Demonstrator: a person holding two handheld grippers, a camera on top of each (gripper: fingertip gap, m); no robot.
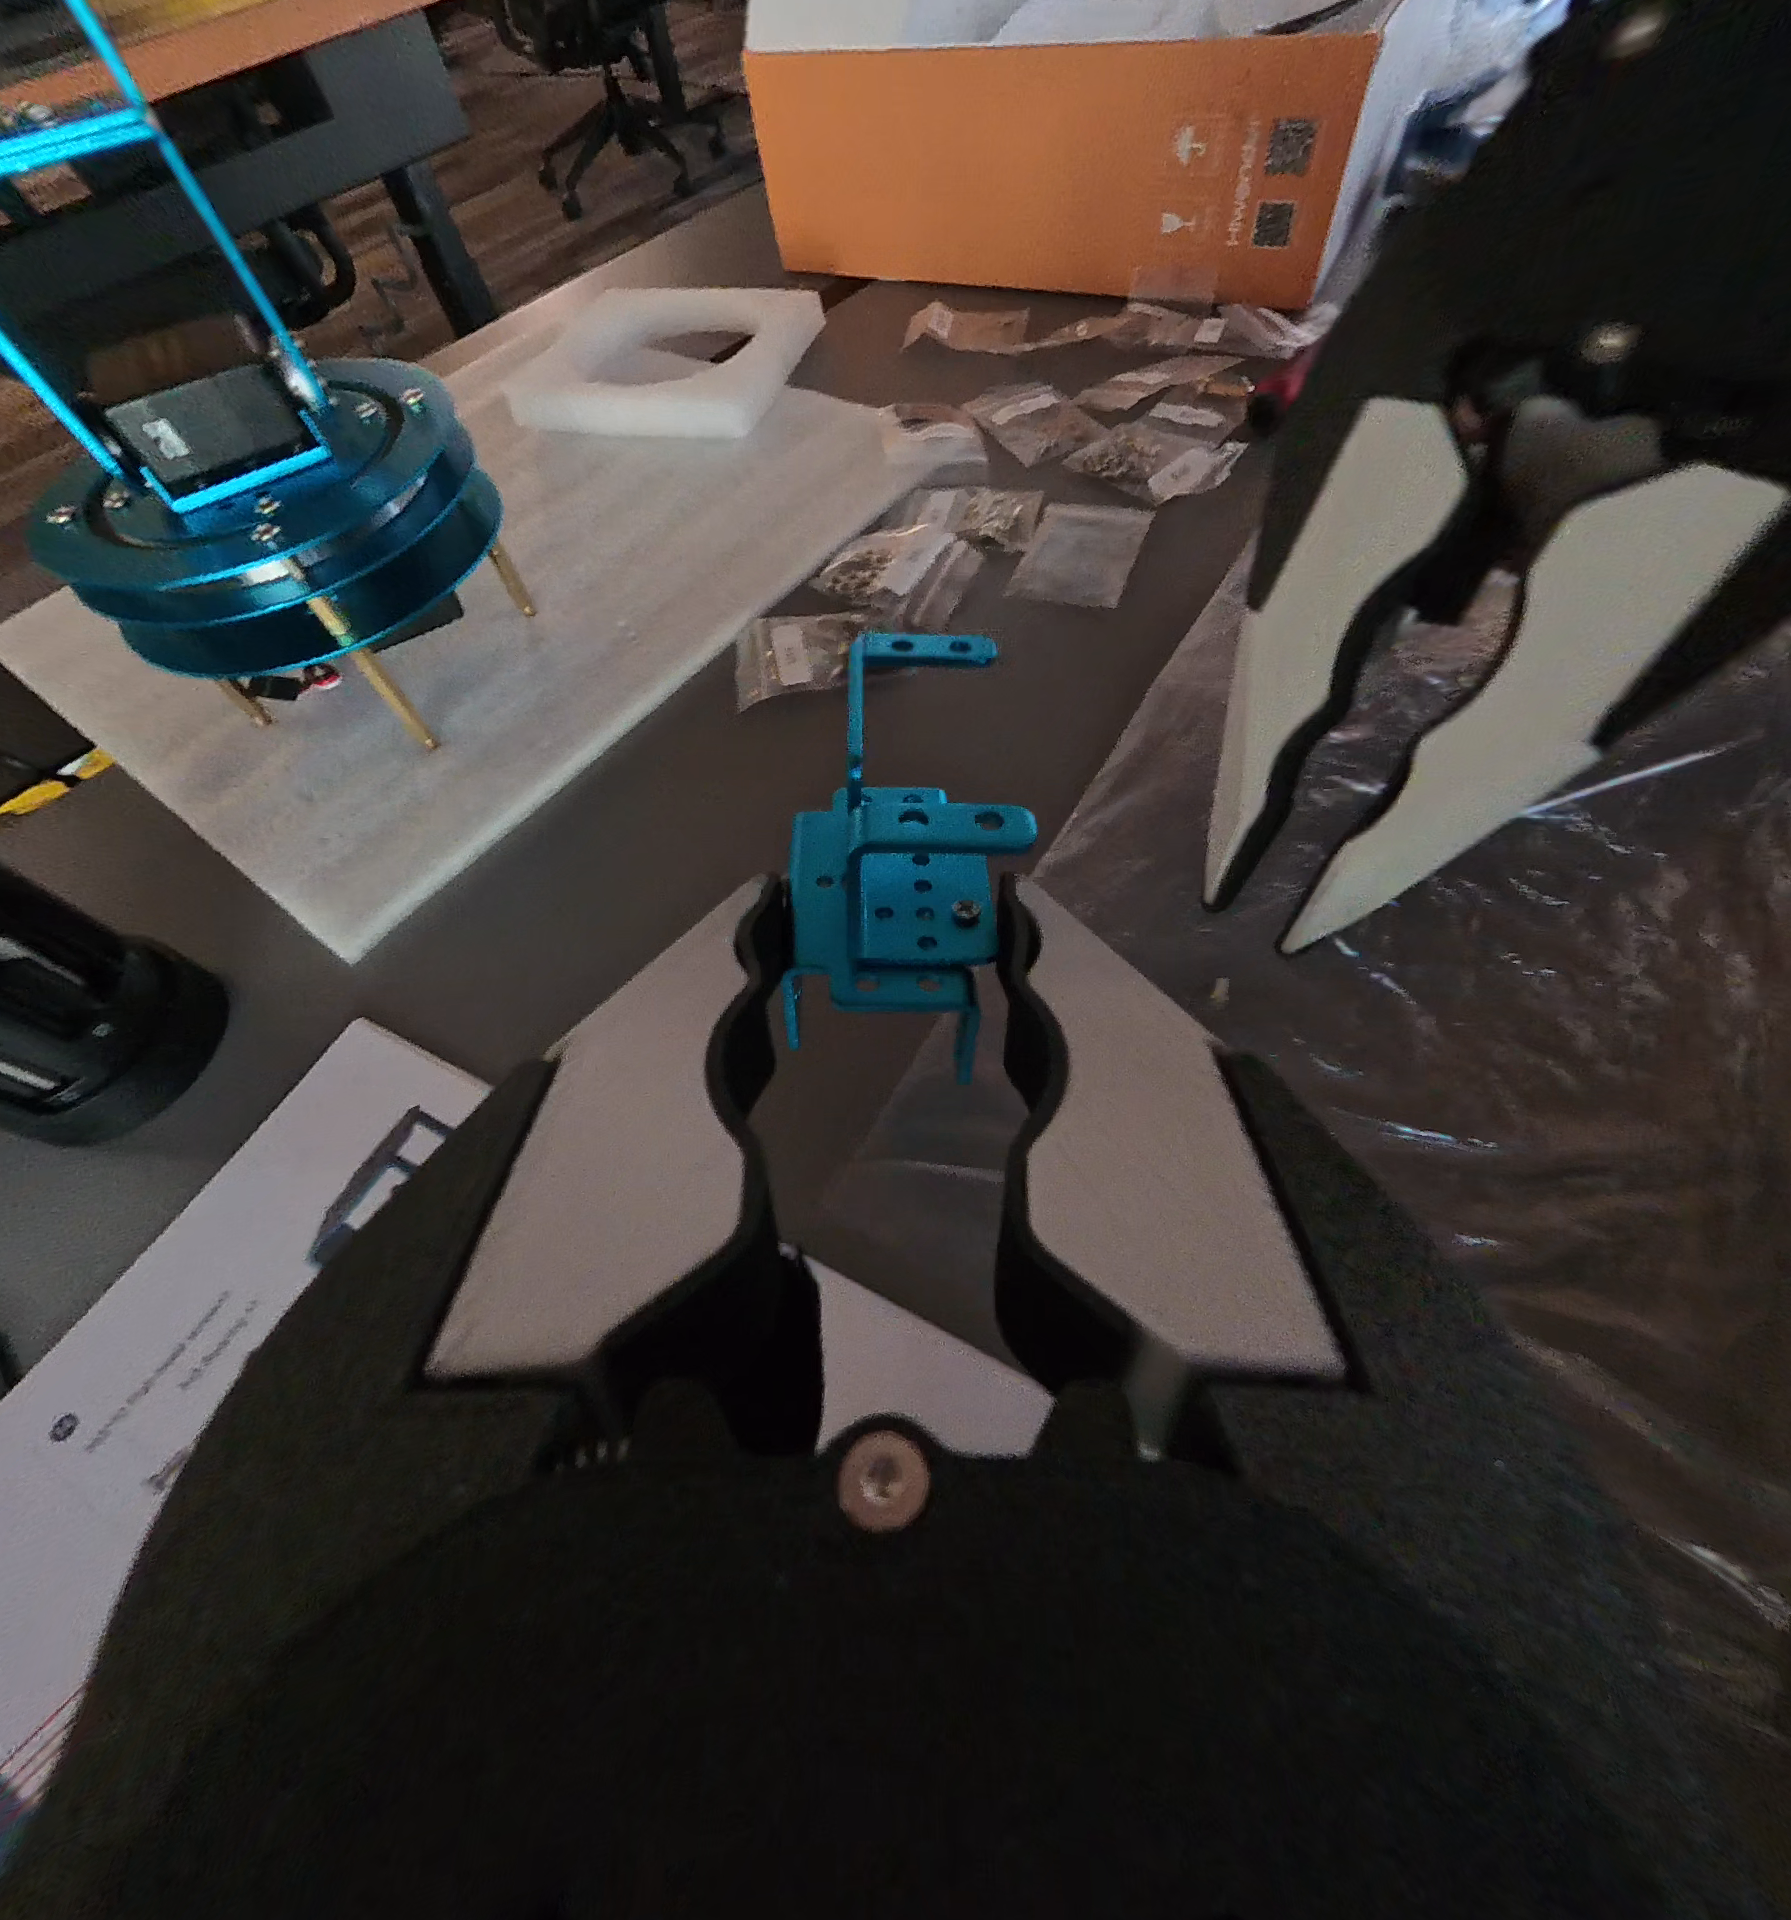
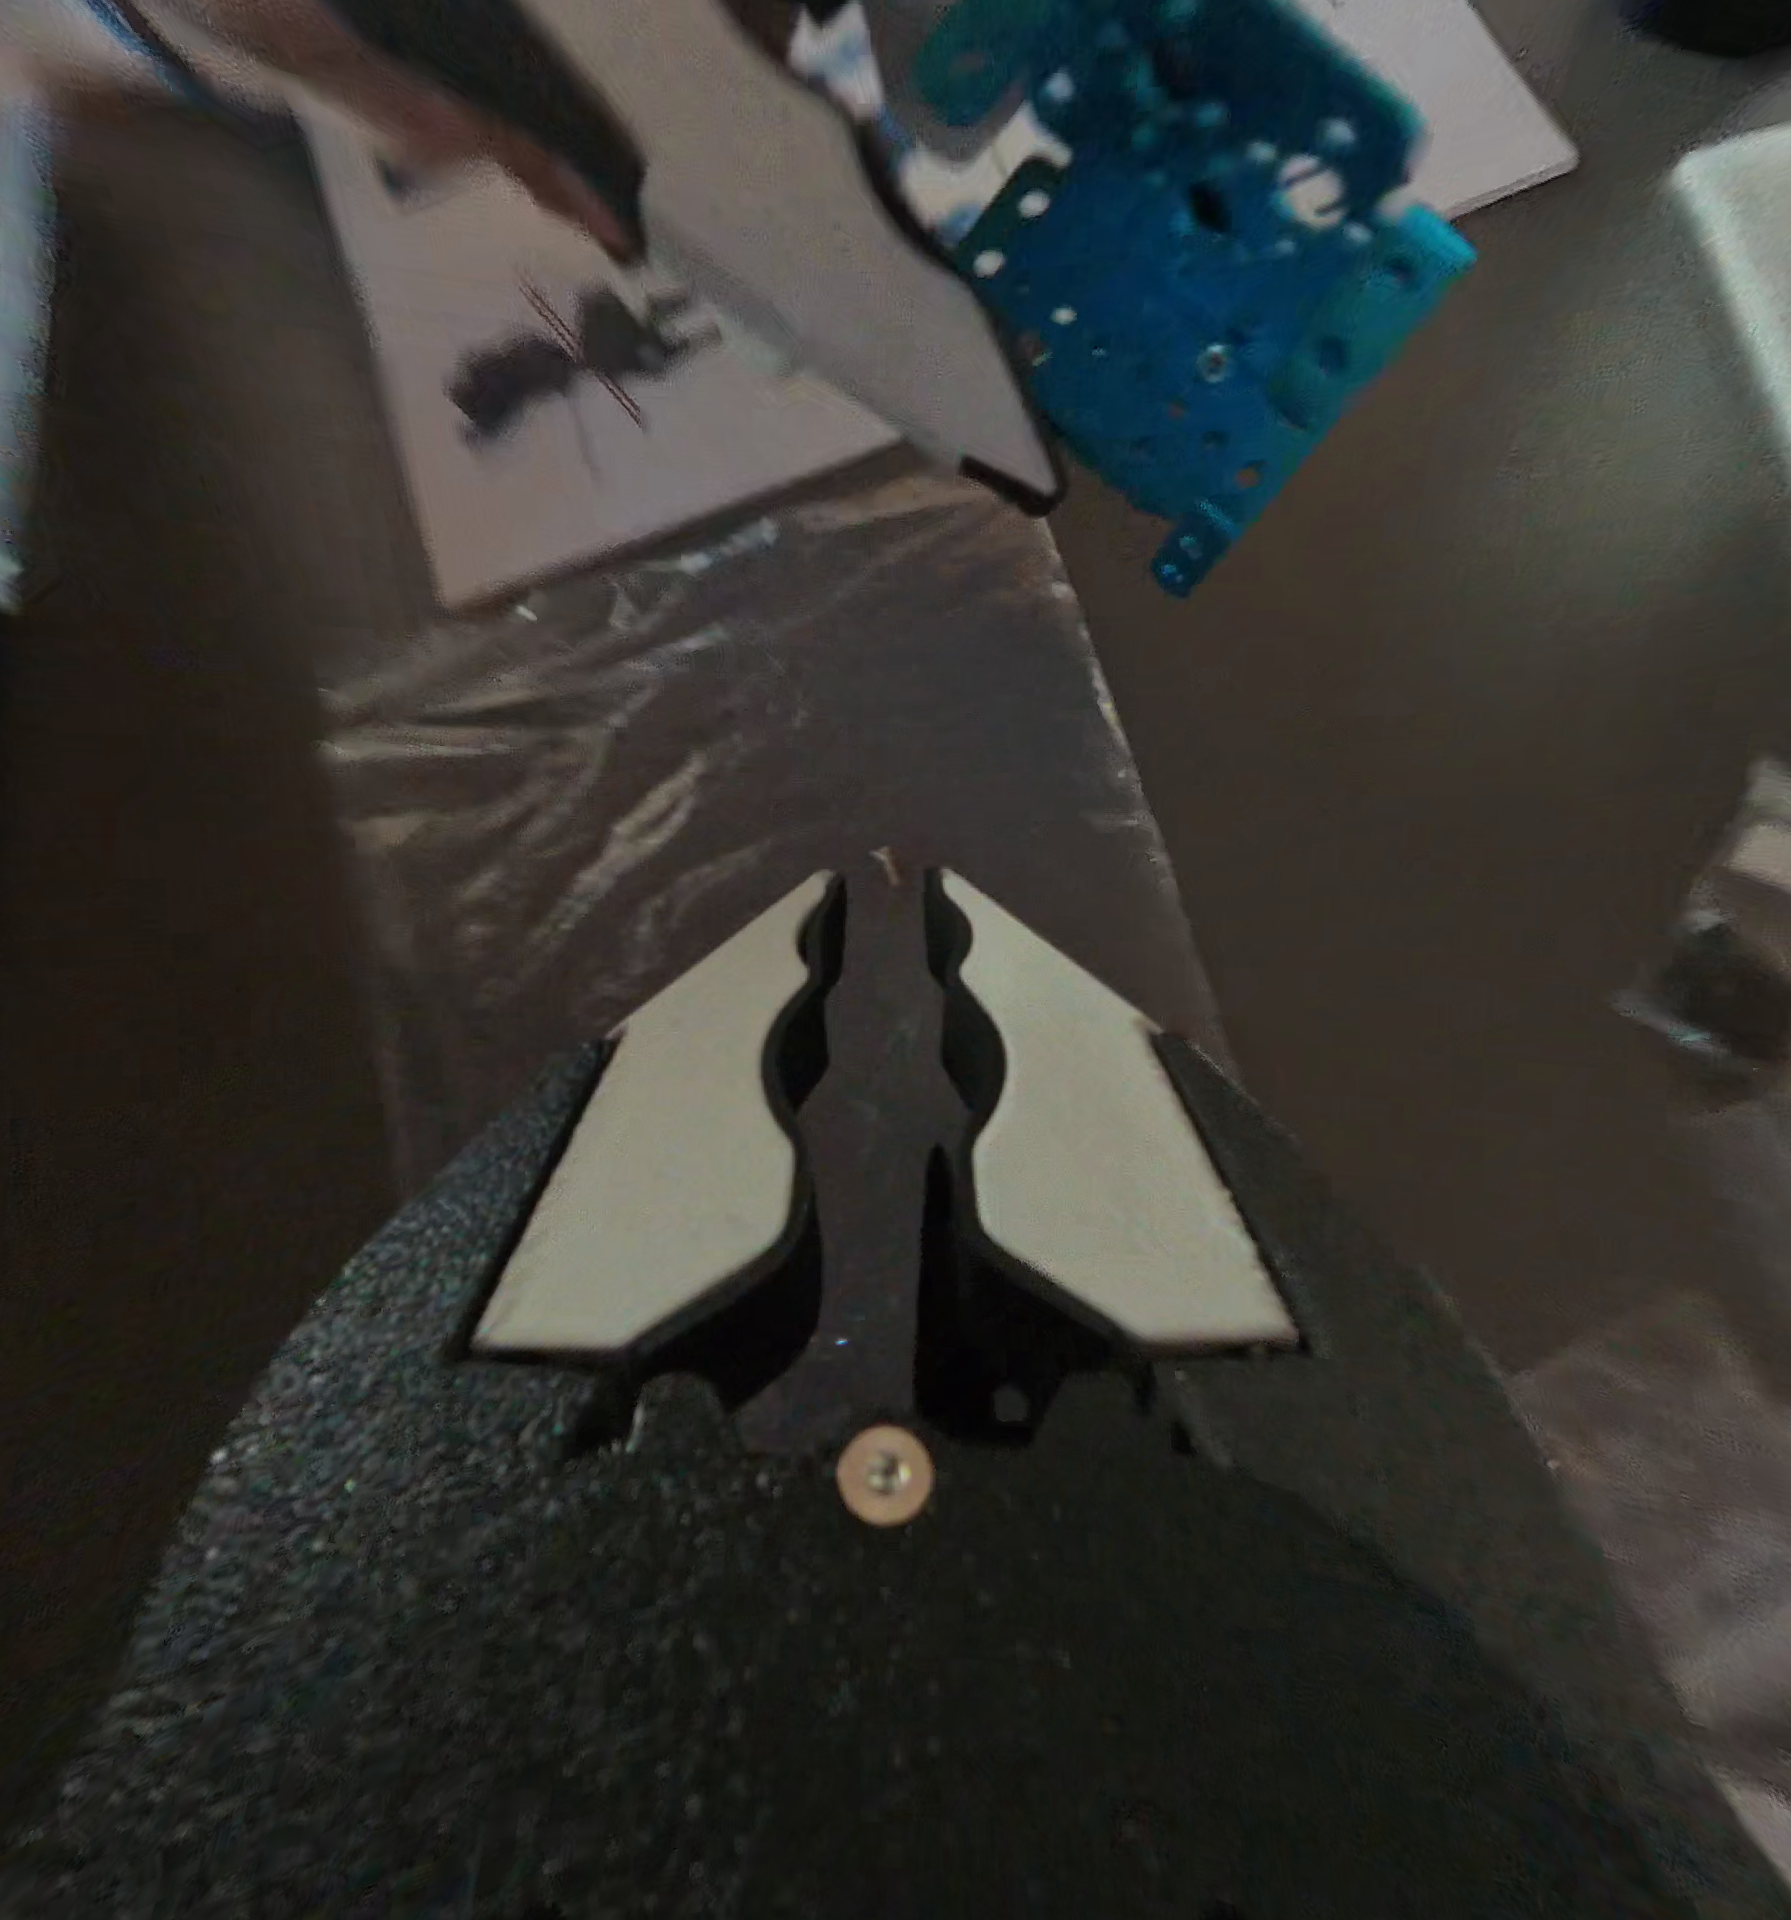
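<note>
The left gripper (image 1: 889, 894) was clamped on a blue bracket assembly (image 1: 896, 904), its two black-edged, wavy-profiled fingers pressing the folded metal from either side near their tips and holding it clear of the table (image 1: 517, 935). Judging by that grip, the hold looked best kept firm and square on the flat perforated faces, since the thin anodised sheet, with its small holes, one screw and a slender L-shaped arm rising above it, could twist between smooth pads. The right gripper (image 2: 880, 883), seen off to the right in the left wrist view (image 1: 1255, 920), held nothing: its fingers stood slightly apart, pointing down over a crinkled clear plastic sheet (image 1: 1493, 935) that caught glossy highlights. In the right wrist view the bracket (image 2: 1203, 312) hung well ahead of those empty tips, blurred. Nearer on the left lay a white printed sheet (image 1: 143, 1382). Beyond it, on a pale, marbled slab (image 1: 558, 665), stood a round blue turntable base (image 1: 267, 540) on brass standoffs, with a black block mounted on top. Past it lay a white foam frame (image 1: 662, 364), small clear bags of hardware (image 1: 974, 520) scattered on the dark tabletop, and farthest off an orange cardboard box (image 1: 1026, 156).
</note>
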